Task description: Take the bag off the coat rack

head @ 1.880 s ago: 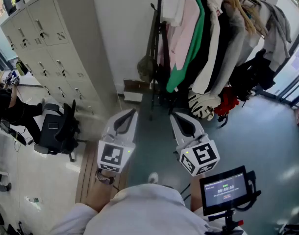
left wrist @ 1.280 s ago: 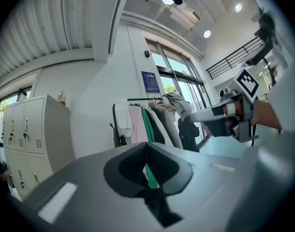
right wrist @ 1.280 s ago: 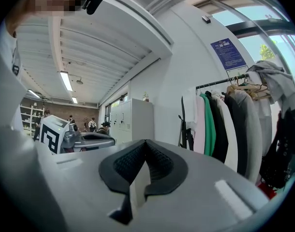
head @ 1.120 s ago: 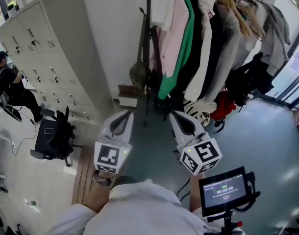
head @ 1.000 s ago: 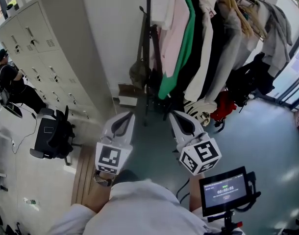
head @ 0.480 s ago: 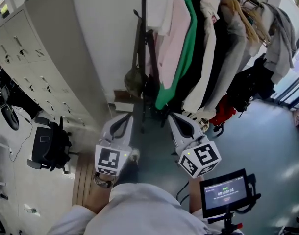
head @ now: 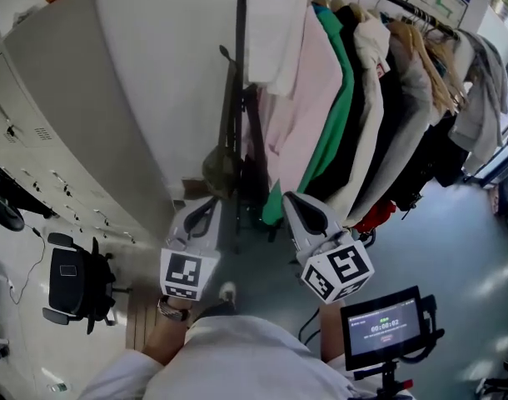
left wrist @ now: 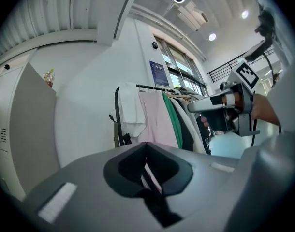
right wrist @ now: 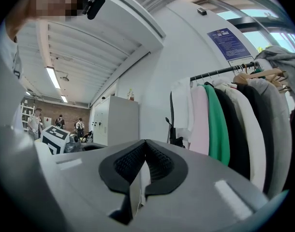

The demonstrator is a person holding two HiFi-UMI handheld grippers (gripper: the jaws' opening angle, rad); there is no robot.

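Observation:
An olive bag (head: 218, 168) hangs low on the black coat rack pole (head: 238, 73), with dark straps beside it. Both of my grippers are held in front of me, pointing at the rack's foot. My left gripper (head: 209, 202) is shut and empty, just below the bag and apart from it. Level with it on the right, my right gripper (head: 291, 198) is also shut on nothing, under the pink and green garments. In the left gripper view the bag (left wrist: 115, 136) peeks above the gripper body. The right gripper view shows the pole (right wrist: 171, 111) ahead.
A rail of hanging clothes (head: 337, 107) runs right from the pole, with a white garment (head: 273, 23) on top. Grey lockers (head: 46, 132) line the left wall, with a black office chair (head: 71, 282) before them. A small screen (head: 381, 325) sits at my lower right. People stand far off (right wrist: 38, 117).
The rack and bag have come closer and larger in the head view as I walked toward them. Both grippers stayed shut and level.

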